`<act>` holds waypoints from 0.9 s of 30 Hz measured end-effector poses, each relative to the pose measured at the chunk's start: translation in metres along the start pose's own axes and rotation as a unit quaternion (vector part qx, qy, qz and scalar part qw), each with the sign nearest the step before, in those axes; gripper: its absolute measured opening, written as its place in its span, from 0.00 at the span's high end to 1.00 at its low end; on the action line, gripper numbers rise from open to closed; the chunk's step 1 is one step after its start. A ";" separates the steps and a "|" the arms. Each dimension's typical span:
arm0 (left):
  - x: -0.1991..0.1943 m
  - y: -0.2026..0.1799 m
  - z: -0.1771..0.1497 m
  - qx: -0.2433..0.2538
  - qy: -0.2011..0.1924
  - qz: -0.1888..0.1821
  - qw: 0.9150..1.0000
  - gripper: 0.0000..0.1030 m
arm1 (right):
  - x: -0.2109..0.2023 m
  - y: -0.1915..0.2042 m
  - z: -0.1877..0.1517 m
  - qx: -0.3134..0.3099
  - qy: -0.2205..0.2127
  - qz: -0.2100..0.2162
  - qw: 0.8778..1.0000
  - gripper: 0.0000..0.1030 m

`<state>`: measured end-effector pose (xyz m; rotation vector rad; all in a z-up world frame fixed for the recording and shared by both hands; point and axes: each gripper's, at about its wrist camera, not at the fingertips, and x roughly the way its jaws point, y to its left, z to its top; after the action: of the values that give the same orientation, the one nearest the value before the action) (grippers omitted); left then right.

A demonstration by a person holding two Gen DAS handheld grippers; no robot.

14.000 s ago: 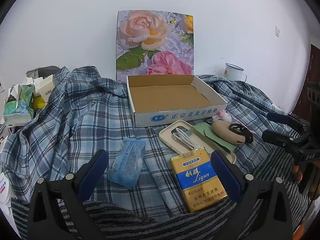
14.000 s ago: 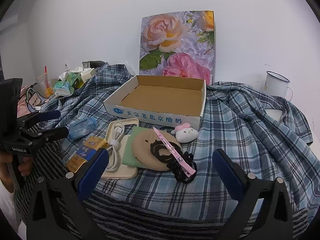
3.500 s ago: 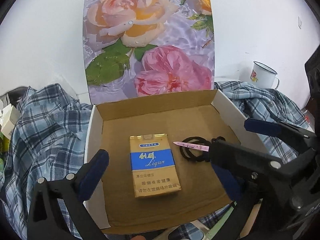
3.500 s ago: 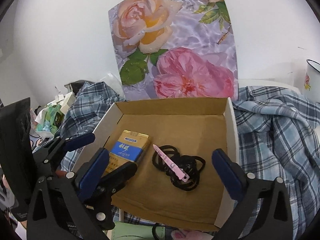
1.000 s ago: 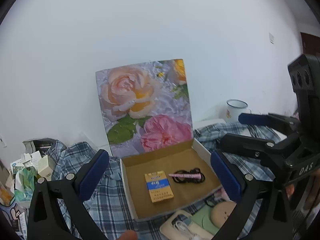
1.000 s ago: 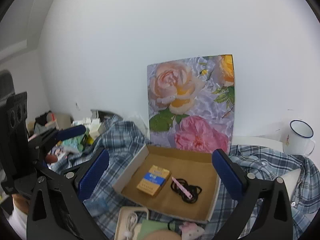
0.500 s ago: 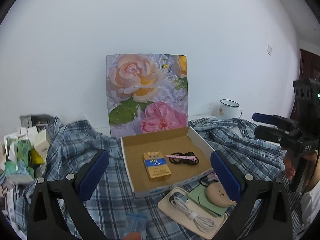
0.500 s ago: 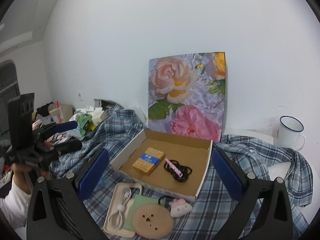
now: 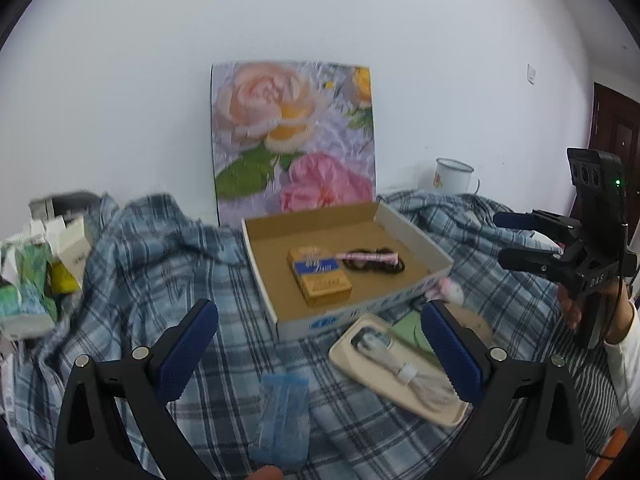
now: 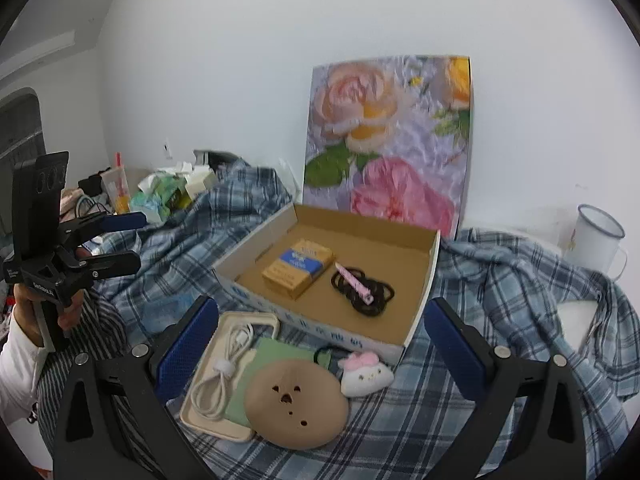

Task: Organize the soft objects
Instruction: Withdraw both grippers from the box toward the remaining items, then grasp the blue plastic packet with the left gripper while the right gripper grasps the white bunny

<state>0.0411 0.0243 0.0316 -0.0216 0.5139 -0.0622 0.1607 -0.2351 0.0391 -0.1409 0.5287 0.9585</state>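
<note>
An open cardboard box (image 9: 418, 240) (image 10: 426, 300) sits on a plaid cloth and holds a yellow-and-blue pack (image 9: 320, 276) (image 10: 298, 268) and black hair ties with a pink clip (image 9: 372, 262) (image 10: 362, 286). In front of the box lie a blue tissue packet (image 9: 282, 416), a cream tray with a white cable (image 9: 396, 368) (image 10: 220, 376), a tan round pad (image 10: 296, 398) and a small white plush (image 10: 366, 372). My left gripper (image 9: 320, 352) (image 10: 116, 240) is open and empty above the tissue packet. My right gripper (image 10: 322, 344) (image 9: 516, 240) is open and empty over the pad and plush.
A floral lid (image 9: 294, 140) stands upright against the wall behind the box. A white enamel mug (image 9: 454, 178) (image 10: 598, 240) stands at the back right. Tissue packs and small cartons (image 9: 36, 276) are piled at the left. A green mat (image 10: 256, 376) lies under the pad.
Both grippers have come down and closer to the table after being raised high. The box contents have not moved. Both grippers stay open and empty.
</note>
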 end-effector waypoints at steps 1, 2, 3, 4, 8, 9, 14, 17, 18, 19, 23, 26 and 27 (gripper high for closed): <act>0.002 0.002 -0.003 -0.005 0.004 -0.002 1.000 0.00 | 0.002 -0.001 -0.001 -0.001 0.003 -0.002 1.000 0.00; 0.006 0.006 -0.006 -0.010 0.010 -0.002 1.000 0.00 | 0.003 -0.001 -0.002 -0.001 0.005 -0.003 1.000 0.00; 0.009 0.008 -0.009 -0.014 0.015 0.002 1.000 0.00 | 0.004 -0.002 -0.003 0.003 0.005 -0.001 1.000 0.00; 0.013 0.011 -0.013 -0.018 0.024 0.008 1.000 0.00 | 0.005 -0.002 -0.005 0.008 0.005 0.002 1.000 0.00; 0.023 0.018 -0.020 -0.027 0.057 0.008 0.998 0.00 | 0.010 -0.001 -0.008 0.009 0.017 0.007 1.000 0.00; 0.024 0.018 -0.021 -0.025 0.062 0.007 0.998 0.00 | 0.012 0.000 -0.009 0.008 0.020 0.006 1.000 0.00; 0.035 0.017 -0.033 -0.008 0.119 -0.022 0.993 0.00 | 0.020 -0.003 -0.013 0.015 0.038 -0.005 0.999 0.00; 0.040 0.015 -0.039 0.001 0.138 -0.023 0.990 0.00 | 0.024 -0.008 -0.016 0.024 0.047 -0.008 0.999 0.00; 0.041 0.015 -0.040 0.004 0.141 -0.021 0.990 0.00 | 0.025 -0.009 -0.016 0.026 0.049 -0.008 0.998 0.00; 0.041 0.015 -0.041 0.005 0.143 -0.019 0.990 0.00 | 0.026 -0.009 -0.017 0.026 0.052 -0.009 0.998 0.00; 0.046 0.020 -0.046 -0.008 0.158 -0.023 0.987 0.17 | 0.029 -0.010 -0.019 0.026 0.062 -0.010 0.998 0.00; 0.052 0.026 -0.049 -0.021 0.173 -0.023 0.984 0.24 | 0.033 -0.009 -0.021 0.024 0.071 -0.010 0.997 0.00; 0.053 0.027 -0.050 -0.024 0.177 -0.021 0.984 0.25 | 0.034 -0.009 -0.022 0.023 0.074 -0.010 0.997 0.00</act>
<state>0.0639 0.0478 -0.0389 -0.0686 0.8700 -0.0959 0.1753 -0.2226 0.0025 -0.1758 0.6845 0.9191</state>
